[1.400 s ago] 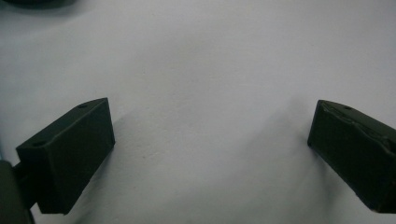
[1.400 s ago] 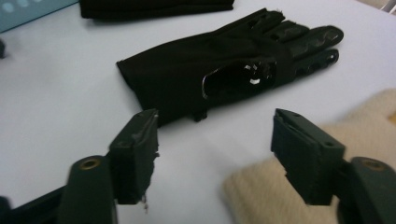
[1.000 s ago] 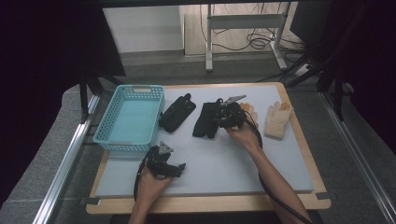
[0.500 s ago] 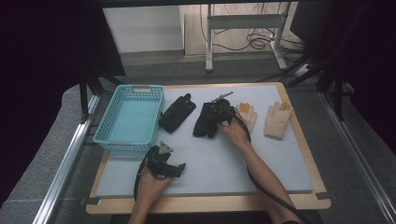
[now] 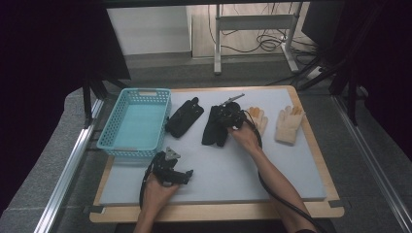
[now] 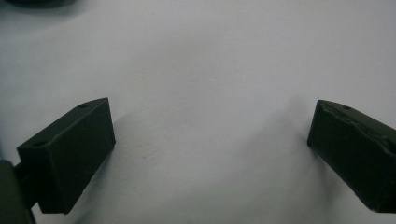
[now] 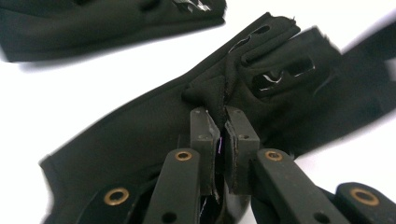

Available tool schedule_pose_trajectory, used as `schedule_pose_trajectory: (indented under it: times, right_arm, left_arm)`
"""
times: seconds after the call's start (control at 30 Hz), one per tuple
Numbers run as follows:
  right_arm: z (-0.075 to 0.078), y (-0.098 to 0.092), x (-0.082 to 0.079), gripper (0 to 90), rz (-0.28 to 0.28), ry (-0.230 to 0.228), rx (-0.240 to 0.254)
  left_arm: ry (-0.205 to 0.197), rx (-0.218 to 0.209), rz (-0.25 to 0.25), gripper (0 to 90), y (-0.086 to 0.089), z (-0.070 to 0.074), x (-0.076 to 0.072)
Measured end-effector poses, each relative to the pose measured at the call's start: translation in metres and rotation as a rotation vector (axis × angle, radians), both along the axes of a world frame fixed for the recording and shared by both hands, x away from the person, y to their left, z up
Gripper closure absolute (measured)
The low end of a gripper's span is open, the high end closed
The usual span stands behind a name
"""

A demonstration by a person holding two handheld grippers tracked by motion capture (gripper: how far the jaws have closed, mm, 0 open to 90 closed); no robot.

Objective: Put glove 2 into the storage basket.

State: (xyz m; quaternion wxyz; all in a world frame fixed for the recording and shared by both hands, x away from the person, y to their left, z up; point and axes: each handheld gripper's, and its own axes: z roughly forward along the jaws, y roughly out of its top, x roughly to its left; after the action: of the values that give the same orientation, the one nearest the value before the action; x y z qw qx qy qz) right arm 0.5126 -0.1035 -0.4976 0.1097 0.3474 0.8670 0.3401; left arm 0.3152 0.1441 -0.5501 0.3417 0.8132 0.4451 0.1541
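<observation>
Black fabric of a glove (image 7: pixel 154 135) is pinched into a ridge between the pads of the right claw (image 7: pixel 223 140), whose jaws have just been closing and now clench it. The glove (image 5: pixel 214 127) lies mid-tabletop, toward the far edge, beside a second black glove (image 5: pixel 184 117). Two cream gloves (image 5: pixel 289 124) lie toward the far right corner. A teal basket (image 5: pixel 111 127) sits at the left edge. The left claw (image 6: pixel 205 154) is released, jaws wide over bare tabletop (image 6: pixel 201 60) near the front edge. No legible writing anywhere.

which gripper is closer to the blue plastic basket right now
Left. The left gripper rests on the mat just below the blue plastic basket; the right gripper is farther right, pinching a black fabric glove.
</observation>
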Motion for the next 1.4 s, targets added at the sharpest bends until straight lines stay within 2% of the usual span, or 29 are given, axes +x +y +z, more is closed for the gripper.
schedule_pose_trajectory:
  times: [0.1, 0.2, 0.23, 0.27, 0.3, 0.4, 0.53, 0.63, 0.67, 0.7, 0.77, 0.83, 1.13, 1.27, 1.4]
  right_arm:
    - [0.016, -0.004, -0.012, 82.4, 0.029, -0.011, 0.037]
    - [0.032, -0.007, -0.029, 82.3, 0.069, -0.026, 0.052]
    - [0.037, -0.008, -0.036, 82.3, 0.079, -0.026, 0.062]
    - [0.046, -0.01, -0.052, 82.3, 0.103, -0.017, 0.084]
    - [0.046, -0.01, -0.052, 82.3, 0.103, -0.017, 0.084]
    - [0.051, -0.013, -0.075, 82.1, 0.138, -0.004, 0.087]
    - [0.043, -0.017, -0.108, 81.9, 0.176, 0.01, 0.067]
    - [0.025, -0.02, -0.127, 81.5, 0.185, 0.03, 0.054]
    - [0.013, -0.022, -0.135, 79.3, 0.188, 0.034, 0.04]
    - [0.013, -0.022, -0.135, 79.3, 0.188, 0.034, 0.04]
    - [0.006, -0.024, -0.138, 66.3, 0.184, 0.026, 0.04]
    - [0.008, -0.031, -0.133, 61.2, 0.155, 0.007, 0.053]
    - [0.015, -0.052, -0.114, 62.5, 0.091, -0.01, 0.057]
    - [0.015, -0.049, -0.108, 62.0, 0.094, -0.014, 0.061]
    - [0.016, -0.039, -0.097, 61.9, 0.101, -0.015, 0.069]
  left_arm:
    - [0.0, 0.001, 0.0, 1.2, 0.0, 0.0, 0.0]
    - [0.0, 0.003, -0.001, 1.2, 0.0, 0.0, 0.0]
    - [-0.001, 0.002, 0.0, 1.2, 0.0, 0.0, 0.0]
    - [-0.002, 0.001, -0.001, 1.2, 0.0, 0.0, 0.0]
    - [-0.001, 0.0, 0.0, 1.2, 0.0, 0.0, 0.0]
    - [0.0, 0.001, 0.0, 1.2, 0.0, 0.0, 0.0]
    - [-0.001, 0.002, 0.001, 1.2, 0.0, 0.0, 0.0]
    - [-0.002, -0.002, 0.004, 1.2, 0.0, 0.0, 0.0]
    - [-0.002, -0.001, 0.003, 1.2, 0.0, 0.0, 0.0]
    - [-0.002, -0.001, 0.003, 1.2, 0.0, 0.0, 0.0]
    - [-0.001, 0.003, 0.0, 1.2, 0.0, 0.0, 0.0]
    - [-0.001, 0.002, 0.0, 1.2, 0.0, 0.0, 0.0]
    - [0.0, 0.002, 0.001, 1.2, 0.0, 0.0, 0.0]
    - [0.0, 0.001, 0.001, 1.2, 0.0, 0.0, 0.0]
    - [0.0, 0.002, 0.001, 1.2, 0.0, 0.0, 0.0]
